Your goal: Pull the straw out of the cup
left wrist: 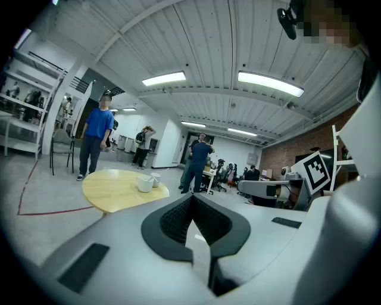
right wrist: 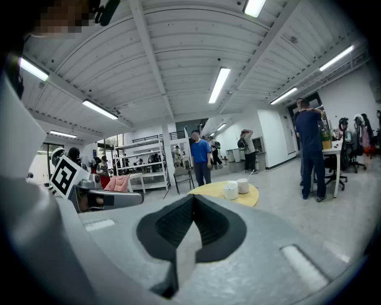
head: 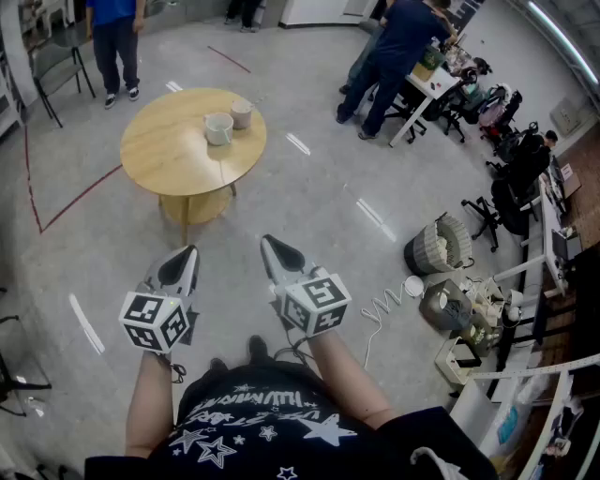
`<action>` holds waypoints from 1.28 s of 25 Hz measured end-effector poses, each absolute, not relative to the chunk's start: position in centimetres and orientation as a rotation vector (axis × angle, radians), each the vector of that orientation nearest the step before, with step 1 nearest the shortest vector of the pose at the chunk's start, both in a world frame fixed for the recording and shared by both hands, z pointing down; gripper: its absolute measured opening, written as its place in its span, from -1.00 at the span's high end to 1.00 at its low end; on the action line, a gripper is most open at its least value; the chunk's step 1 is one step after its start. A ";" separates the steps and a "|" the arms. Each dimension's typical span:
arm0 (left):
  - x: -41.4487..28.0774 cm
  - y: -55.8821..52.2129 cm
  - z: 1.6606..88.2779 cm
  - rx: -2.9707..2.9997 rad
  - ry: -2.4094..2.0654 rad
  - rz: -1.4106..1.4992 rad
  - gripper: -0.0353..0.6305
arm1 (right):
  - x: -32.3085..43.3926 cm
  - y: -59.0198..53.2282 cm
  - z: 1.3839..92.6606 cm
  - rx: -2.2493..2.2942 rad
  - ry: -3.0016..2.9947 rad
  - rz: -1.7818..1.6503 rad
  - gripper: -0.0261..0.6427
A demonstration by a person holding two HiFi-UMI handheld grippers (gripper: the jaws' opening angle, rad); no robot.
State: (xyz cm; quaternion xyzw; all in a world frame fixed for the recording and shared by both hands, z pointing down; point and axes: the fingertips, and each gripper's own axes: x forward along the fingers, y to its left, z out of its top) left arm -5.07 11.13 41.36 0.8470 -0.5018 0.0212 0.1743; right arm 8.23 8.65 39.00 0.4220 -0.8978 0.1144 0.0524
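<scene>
You are holding two grippers level in front of you, the left gripper [head: 190,253] and the right gripper [head: 269,244], side by side and apart, each carrying one marker cube. Both sets of jaws are pressed together at the tips with nothing between them. Well ahead of you stands one round wooden table [head: 164,155], and neither gripper is near it. Two cups sit on it, just beside each other near its right edge as you look down: a white mug [head: 218,128] and, at its far side, a second cup [head: 241,114]. In the right gripper view one thin straw [right wrist: 249,175] leans out of that second cup. Beyond the table's far left edge stands one person in a blue shirt [head: 115,28].
</scene>
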 end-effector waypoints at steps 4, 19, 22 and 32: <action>-4.9 11.2 41.4 2.408 -1.441 0.098 0.88 | 7.9 8.6 39.1 1.266 -2.733 0.348 0.93; -3.7 10.2 42.4 2.350 -1.526 0.129 0.88 | 9.0 6.8 40.4 1.169 -2.767 0.384 0.93; -3.0 9.6 42.5 2.329 -1.575 0.141 0.88 | 9.7 6.2 40.4 1.099 -2.821 0.413 0.93; 0.4 8.0 42.7 2.333 -1.621 0.164 0.88 | 13.6 3.1 41.0 1.045 -2.862 0.515 0.92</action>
